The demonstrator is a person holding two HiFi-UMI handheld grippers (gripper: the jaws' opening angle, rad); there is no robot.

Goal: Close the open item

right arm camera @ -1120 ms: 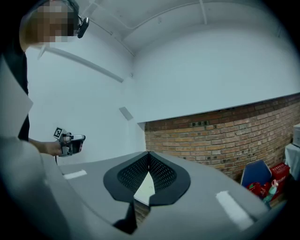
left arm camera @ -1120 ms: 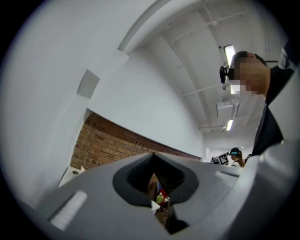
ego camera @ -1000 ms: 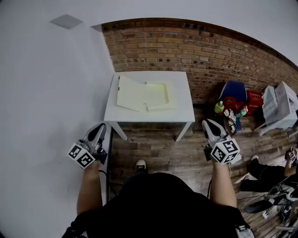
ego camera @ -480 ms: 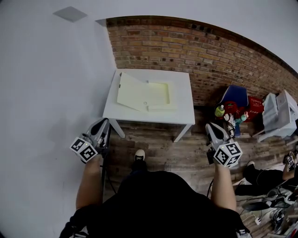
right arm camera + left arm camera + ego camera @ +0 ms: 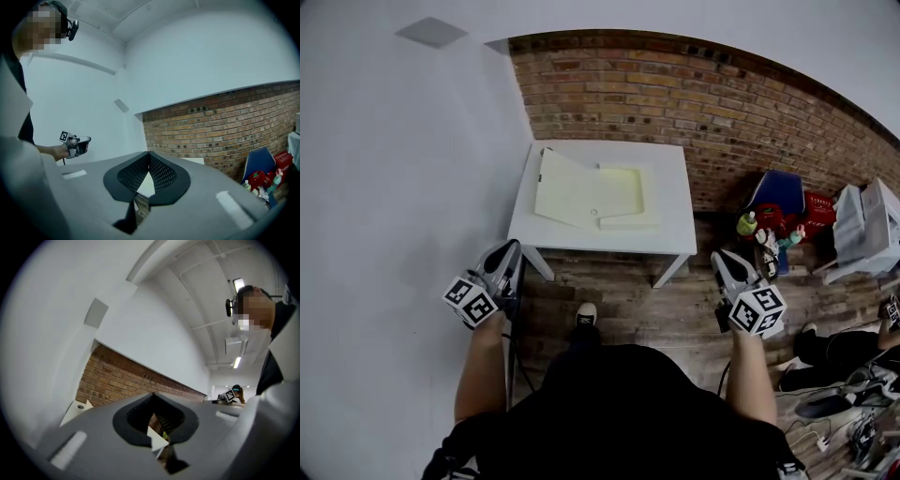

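A pale yellow flat box (image 5: 592, 197) lies open on the white table (image 5: 673, 234) by the brick wall, its lid (image 5: 567, 191) folded out to the left of the shallow tray (image 5: 628, 187). My left gripper (image 5: 510, 247) hangs shut off the table's front left corner, well short of the box. My right gripper (image 5: 718, 254) is shut too, off the front right corner. Both are empty. In the left gripper view the jaws (image 5: 153, 393) meet at the tips, with the table corner (image 5: 76, 409) beyond. The right gripper's jaws (image 5: 149, 153) also touch, the table (image 5: 193, 161) behind them.
A white wall (image 5: 403, 187) runs along the left, the brick wall (image 5: 675, 94) stands behind the table. At the right are a blue chair (image 5: 773, 187) with toys, a red basket (image 5: 817, 208) and white bins (image 5: 862, 220). Another person's legs (image 5: 834, 347) rest on the wooden floor.
Both grippers have sunk slightly and stay shut. The table and box sit almost where they were; my shoe has shifted a little toward the table.
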